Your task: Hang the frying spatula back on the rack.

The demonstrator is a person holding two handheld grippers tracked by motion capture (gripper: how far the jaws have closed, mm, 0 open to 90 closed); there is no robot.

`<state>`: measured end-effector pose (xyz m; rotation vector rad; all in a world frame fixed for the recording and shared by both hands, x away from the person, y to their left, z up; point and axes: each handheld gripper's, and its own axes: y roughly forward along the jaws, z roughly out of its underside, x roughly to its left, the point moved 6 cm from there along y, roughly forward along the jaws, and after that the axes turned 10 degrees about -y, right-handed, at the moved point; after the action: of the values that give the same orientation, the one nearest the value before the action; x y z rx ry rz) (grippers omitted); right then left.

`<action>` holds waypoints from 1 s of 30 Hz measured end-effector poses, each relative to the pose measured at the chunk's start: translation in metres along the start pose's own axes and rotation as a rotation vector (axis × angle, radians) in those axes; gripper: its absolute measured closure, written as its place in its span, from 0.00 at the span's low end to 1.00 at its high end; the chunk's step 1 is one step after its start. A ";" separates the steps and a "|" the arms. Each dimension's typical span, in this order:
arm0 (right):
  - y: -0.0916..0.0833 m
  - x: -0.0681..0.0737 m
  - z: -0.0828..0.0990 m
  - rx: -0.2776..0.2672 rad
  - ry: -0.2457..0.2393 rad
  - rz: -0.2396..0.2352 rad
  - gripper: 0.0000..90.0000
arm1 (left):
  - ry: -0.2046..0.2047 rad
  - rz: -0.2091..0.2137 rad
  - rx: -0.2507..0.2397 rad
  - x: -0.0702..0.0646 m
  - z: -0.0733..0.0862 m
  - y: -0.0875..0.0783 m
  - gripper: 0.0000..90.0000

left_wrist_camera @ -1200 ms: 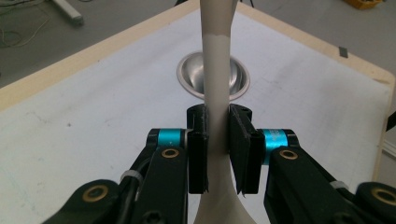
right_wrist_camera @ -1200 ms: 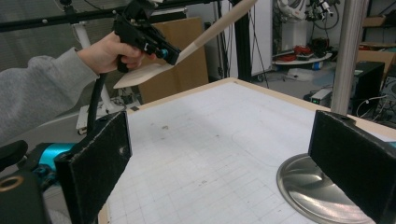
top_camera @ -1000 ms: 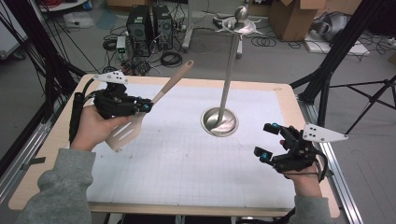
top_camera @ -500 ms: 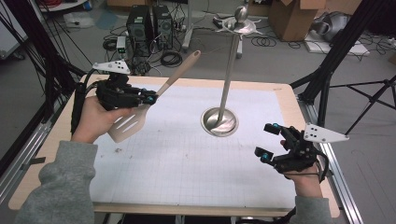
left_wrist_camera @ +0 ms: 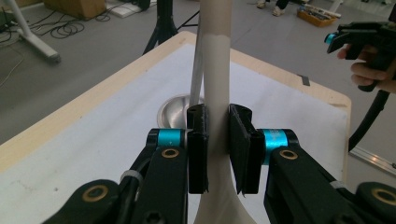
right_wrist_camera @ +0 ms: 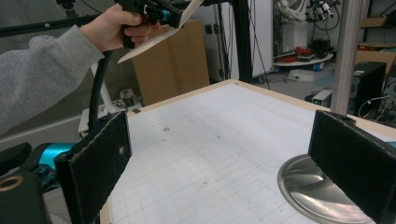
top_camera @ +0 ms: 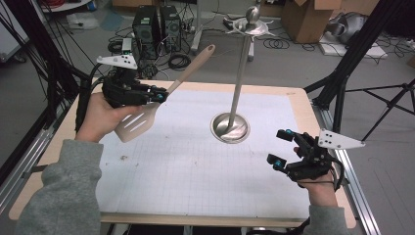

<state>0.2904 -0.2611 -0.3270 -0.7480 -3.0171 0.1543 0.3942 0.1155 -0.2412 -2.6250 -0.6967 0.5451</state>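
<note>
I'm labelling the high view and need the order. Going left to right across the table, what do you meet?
Left tongs → spatula held in them → metal stand on its round base → right tongs, open and empty.

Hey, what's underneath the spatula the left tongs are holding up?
The spatula hangs off the table in the left tongs; below lies bare white gridded mat. The blade hides a small patch.

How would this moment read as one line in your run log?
left tool: shut on spatula, lifted off table | right tool: open, empty | stand: upright
</note>
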 end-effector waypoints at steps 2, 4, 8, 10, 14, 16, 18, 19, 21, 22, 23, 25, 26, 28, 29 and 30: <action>-0.001 0.000 0.000 -0.003 0.002 -0.003 0.05 | -0.001 0.002 -0.003 0.000 -0.003 0.000 0.86; -0.002 -0.001 0.000 -0.008 0.006 -0.001 0.05 | -0.007 0.008 -0.012 0.001 -0.007 -0.001 0.86; -0.003 -0.003 0.000 -0.017 0.011 -0.002 0.05 | -0.009 0.019 -0.026 0.000 -0.014 -0.003 0.86; -0.005 -0.004 0.000 -0.022 0.019 0.002 0.05 | -0.010 0.032 -0.034 -0.001 -0.017 -0.003 0.86; -0.008 -0.005 -0.001 -0.030 0.016 0.009 0.05 | -0.013 0.045 -0.048 -0.004 -0.021 -0.004 0.86; -0.009 -0.004 -0.002 -0.032 0.014 0.008 0.05 | -0.016 0.052 -0.049 -0.005 -0.023 -0.003 0.86; -0.009 -0.003 -0.002 -0.035 0.017 0.009 0.05 | -0.014 0.050 -0.049 -0.005 -0.024 -0.003 0.86; -0.010 -0.003 -0.002 -0.032 0.018 0.009 0.05 | -0.016 0.053 -0.049 -0.006 -0.025 -0.002 0.86; -0.010 -0.003 -0.002 -0.033 0.017 0.009 0.05 | -0.012 0.058 -0.047 -0.007 -0.026 -0.001 0.86; -0.010 -0.003 -0.002 -0.033 0.018 0.009 0.05 | -0.009 0.057 -0.045 -0.007 -0.026 -0.001 0.86; -0.010 -0.003 -0.002 -0.036 0.012 0.009 0.05 | -0.009 0.058 -0.045 -0.008 -0.027 0.000 0.86; -0.010 -0.003 -0.002 -0.034 0.013 0.008 0.05 | -0.009 0.063 -0.046 -0.008 -0.027 0.000 0.86; -0.010 -0.003 -0.002 -0.036 0.007 0.012 0.05 | -0.008 0.065 -0.049 -0.009 -0.028 0.000 0.86; -0.010 -0.002 -0.003 -0.037 0.006 0.010 0.05 | -0.012 0.069 -0.054 -0.010 -0.029 0.001 0.86; -0.010 -0.002 -0.003 -0.039 0.006 0.010 0.05 | -0.010 0.065 -0.053 -0.010 -0.029 0.001 0.86; -0.010 -0.002 -0.003 -0.037 0.003 0.008 0.05 | -0.008 0.059 -0.050 -0.010 -0.030 0.002 0.86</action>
<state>0.2875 -0.2706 -0.3226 -0.7623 -3.0222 0.0972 0.4002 0.1010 -0.2137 -2.6989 -0.6453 0.5621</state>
